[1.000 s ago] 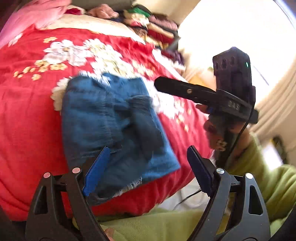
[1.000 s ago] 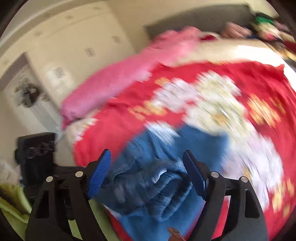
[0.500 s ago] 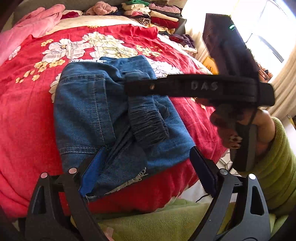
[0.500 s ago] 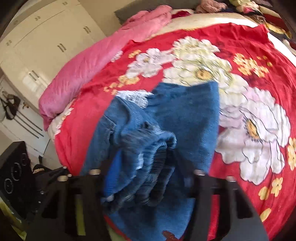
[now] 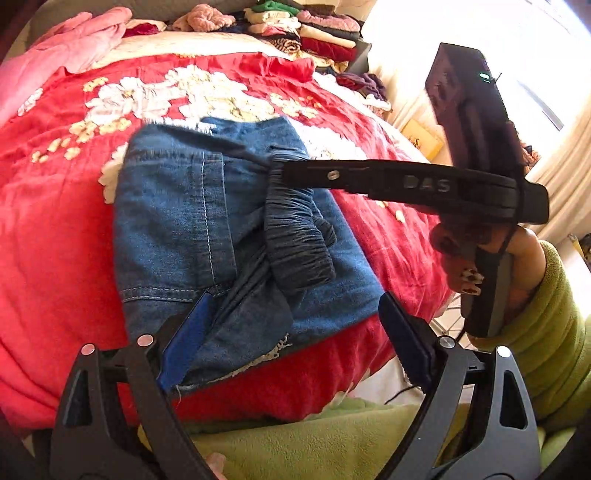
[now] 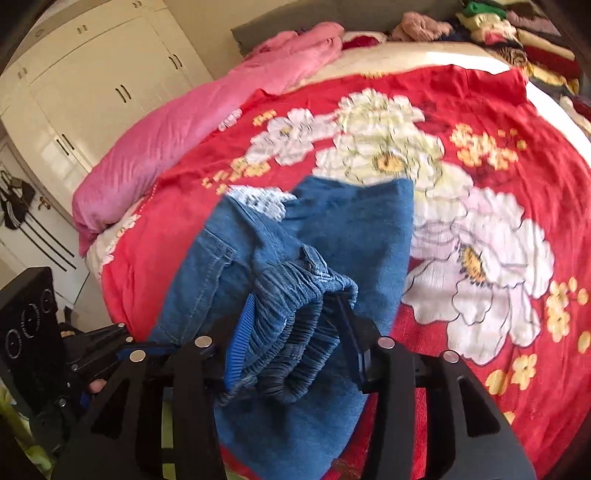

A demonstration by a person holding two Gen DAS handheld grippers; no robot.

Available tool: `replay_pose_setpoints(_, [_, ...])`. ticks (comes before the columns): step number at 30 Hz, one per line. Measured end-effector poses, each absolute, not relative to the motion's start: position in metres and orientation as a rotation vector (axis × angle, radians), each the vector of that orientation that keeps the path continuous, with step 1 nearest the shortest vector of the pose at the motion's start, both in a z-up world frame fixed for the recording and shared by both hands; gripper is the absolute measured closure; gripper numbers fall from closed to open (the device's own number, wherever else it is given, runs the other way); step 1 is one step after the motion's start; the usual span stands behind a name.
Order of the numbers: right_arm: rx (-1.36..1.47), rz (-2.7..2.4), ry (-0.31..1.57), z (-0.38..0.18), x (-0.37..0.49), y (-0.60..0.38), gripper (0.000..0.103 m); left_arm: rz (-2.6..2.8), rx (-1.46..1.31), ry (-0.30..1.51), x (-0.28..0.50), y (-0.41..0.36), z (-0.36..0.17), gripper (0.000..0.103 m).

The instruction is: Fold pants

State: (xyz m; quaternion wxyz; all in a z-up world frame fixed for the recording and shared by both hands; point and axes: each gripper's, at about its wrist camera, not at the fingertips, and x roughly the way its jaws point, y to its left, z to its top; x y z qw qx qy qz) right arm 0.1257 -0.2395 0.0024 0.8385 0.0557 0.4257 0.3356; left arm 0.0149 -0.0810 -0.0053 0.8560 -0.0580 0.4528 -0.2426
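Near the front edge of the bed, on a red floral blanket [image 5: 55, 229], lie the denim pants [image 5: 177, 221], already doubled into a rough block with a frayed pale hem toward the near side and the gathered elastic waistband [image 6: 295, 332] bunched on top. That waistband sits between the blue pads of the right gripper [image 6: 295, 332], whose jaws are opening at this moment; the cloth fills the gap and seems to touch both pads, though the blur makes it hard to say whether they still pinch it, so I read this as a letting-go rather than a firm hold. Laying the thick band on top of the folded legs makes sense, since it weights the stack and keeps the bulk inward. The left gripper [image 5: 295, 332] hovers low over the near hem, jaws spread wide with nothing clamped; its left pad lies just beside or against the denim edge, probably placed there to steady or catch the next fold. Seen from the left wrist, the person's hand [image 5: 480, 266] in a green sleeve [image 5: 554, 332] carries the right tool across the pants. Farther out are a pink quilt [image 6: 184, 122], a pile of folded clothes [image 5: 314, 33] at the headboard, and a cream wardrobe [image 6: 92, 92].
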Motion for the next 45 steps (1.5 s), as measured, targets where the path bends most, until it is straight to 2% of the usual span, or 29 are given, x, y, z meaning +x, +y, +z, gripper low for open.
replay_pose_setpoints(3, [0.113, 0.717, 0.833, 0.022, 0.115, -0.245, 0.043, -0.488, -0.127, 0.924, 0.012, -0.072, 0.006, 0.015])
replay_pose_setpoints(6, [0.074, 0.719, 0.762, 0.042, 0.098, -0.253, 0.038, -0.443, -0.129, 0.89, 0.011, -0.056, 0.018, 0.013])
replay_pose_setpoints(11, [-0.055, 0.764, 0.677, 0.057, 0.057, -0.253, 0.038, -0.296, -0.17, 0.873, 0.029, -0.015, 0.029, 0.013])
replay_pose_setpoints(12, [-0.083, 0.777, 0.675, 0.056, 0.051, -0.251, 0.038, -0.279, -0.177, 0.873, 0.035, -0.008, 0.031, 0.019])
replay_pose_setpoints(14, [-0.186, 0.821, 0.678, 0.05, 0.031, -0.238, 0.038, -0.271, -0.178, 0.883, 0.048, -0.004, 0.031, 0.055])
replay_pose_setpoints(16, [-0.264, 0.862, 0.689, 0.043, 0.017, -0.224, 0.038, -0.294, -0.171, 0.92, 0.064, -0.008, 0.027, 0.062])
replay_pose_setpoints(19, [-0.358, 0.934, 0.687, 0.029, 0.0, -0.202, 0.042, -0.326, -0.143, 0.954, 0.08, -0.021, 0.021, 0.064])
replay_pose_setpoints(21, [-0.422, 0.958, 0.68, 0.022, -0.005, -0.186, 0.054, -0.329, -0.11, 0.974, 0.089, -0.029, 0.015, 0.064])
replay_pose_setpoints(24, [-0.524, 0.961, 0.655, 0.015, -0.008, -0.165, 0.061, -0.32, -0.076, 1.015, 0.103, -0.036, 0.001, 0.064])
replay_pose_setpoints(30, [-0.701, 0.964, 0.562, 0.0, -0.003, -0.129, 0.062, -0.315, -0.069, 1.037, 0.112, -0.036, -0.007, 0.064])
replay_pose_setpoints(33, [-0.71, 0.97, 0.595, -0.013, 0.011, -0.118, 0.063, -0.314, -0.069, 1.038, 0.112, -0.036, -0.007, 0.064])
replay_pose_setpoints(34, [-0.7, 1.002, 0.61, -0.015, 0.014, -0.118, 0.07, -0.314, -0.07, 1.039, 0.113, -0.036, -0.007, 0.064])
replay_pose_setpoints(35, [-0.677, 1.045, 0.637, -0.015, 0.015, -0.119, 0.088, -0.313, -0.073, 1.041, 0.113, -0.036, -0.008, 0.064])
replay_pose_setpoints(36, [-0.662, 1.068, 0.654, -0.014, 0.014, -0.12, 0.096, -0.314, -0.077, 1.043, 0.114, -0.035, -0.009, 0.064])
replay_pose_setpoints(40, [-0.637, 1.126, 0.67, -0.004, 0.006, -0.139, 0.097, -0.323, -0.086, 1.039, 0.114, -0.033, -0.011, 0.064])
replay_pose_setpoints(45, [-0.674, 1.049, 0.743, -0.041, 0.012, -0.136, 0.095, -0.317, -0.091, 1.027, 0.114, -0.035, -0.014, 0.064])
